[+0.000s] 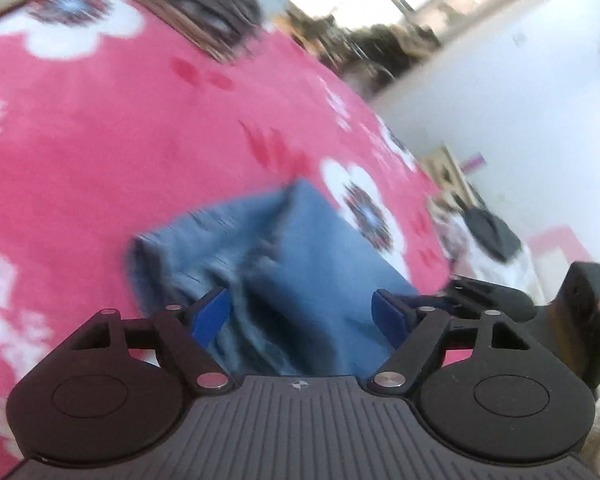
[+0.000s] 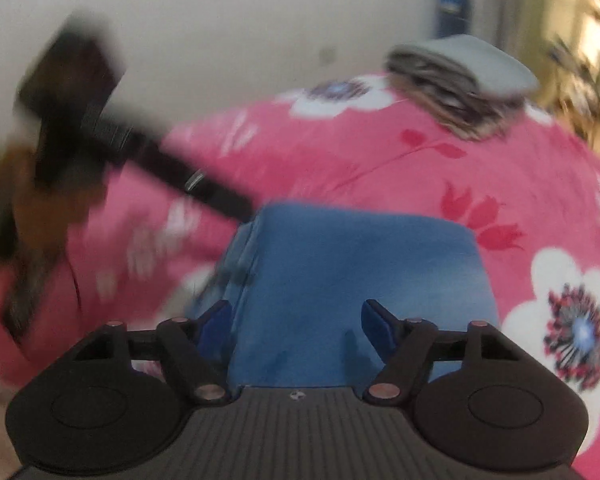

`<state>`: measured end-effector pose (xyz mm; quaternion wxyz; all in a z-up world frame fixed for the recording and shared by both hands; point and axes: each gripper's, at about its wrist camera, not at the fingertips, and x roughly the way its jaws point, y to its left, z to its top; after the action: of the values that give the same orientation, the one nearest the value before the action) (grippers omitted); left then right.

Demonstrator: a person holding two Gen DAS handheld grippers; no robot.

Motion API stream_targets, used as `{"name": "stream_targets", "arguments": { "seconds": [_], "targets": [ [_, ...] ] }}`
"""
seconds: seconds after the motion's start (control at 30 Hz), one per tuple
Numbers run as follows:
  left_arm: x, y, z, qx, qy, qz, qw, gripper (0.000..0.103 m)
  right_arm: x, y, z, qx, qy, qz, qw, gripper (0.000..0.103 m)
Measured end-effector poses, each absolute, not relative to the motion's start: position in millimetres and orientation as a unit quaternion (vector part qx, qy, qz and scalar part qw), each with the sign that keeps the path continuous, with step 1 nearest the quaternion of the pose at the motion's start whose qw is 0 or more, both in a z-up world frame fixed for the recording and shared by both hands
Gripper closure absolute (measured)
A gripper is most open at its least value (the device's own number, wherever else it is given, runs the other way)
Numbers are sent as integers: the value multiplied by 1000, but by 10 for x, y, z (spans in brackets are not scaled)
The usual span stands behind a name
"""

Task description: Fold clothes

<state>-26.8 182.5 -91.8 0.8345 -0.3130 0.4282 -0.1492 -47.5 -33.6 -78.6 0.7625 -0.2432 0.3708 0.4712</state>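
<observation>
Both the left gripper (image 1: 302, 312) and right gripper (image 2: 296, 320) stand wide with nothing pinched, above the folded blue garment (image 2: 340, 280) at lower centre on the pink floral bedspread (image 2: 380, 168); this fold looks finished, so next likely comes moving it toward the folded stack (image 2: 460, 80) at upper right.

Folded blue jeans (image 2: 352, 276) on pink bedspread (image 2: 380, 168)

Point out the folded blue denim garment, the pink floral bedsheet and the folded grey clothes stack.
Folded blue denim garment (image 2: 352, 276): right wrist view, top face.
Pink floral bedsheet (image 1: 100, 140): left wrist view, bare pink area.
Folded grey clothes stack (image 2: 472, 68): right wrist view, top layer.
</observation>
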Motion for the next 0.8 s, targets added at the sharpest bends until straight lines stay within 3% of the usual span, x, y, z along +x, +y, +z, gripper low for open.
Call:
{"name": "stream_targets", "arguments": {
  "seconds": [0.23,0.43,0.5,0.67,0.8],
  "targets": [
    [-124,1731,-1121,-309,471,-133,816,37,-1143,-208,-1070,-427,299,435,734,32],
    [96,1751,-1282,-353,488,-111,790,51,-1270,-140,-1322,-495,270,401,722,42],
    [94,1780,-1282,-364,489,-109,785,52,-1301,-133,-1362,-519,255,387,719,48],
    [-15,1861,-1174,-370,486,-112,784,49,-1290,-163,-1328,-509,256,381,728,50],
    [-197,1912,-1006,-365,461,-140,797,45,-1231,-203,-1250,-480,260,374,750,68]
  ]
}}
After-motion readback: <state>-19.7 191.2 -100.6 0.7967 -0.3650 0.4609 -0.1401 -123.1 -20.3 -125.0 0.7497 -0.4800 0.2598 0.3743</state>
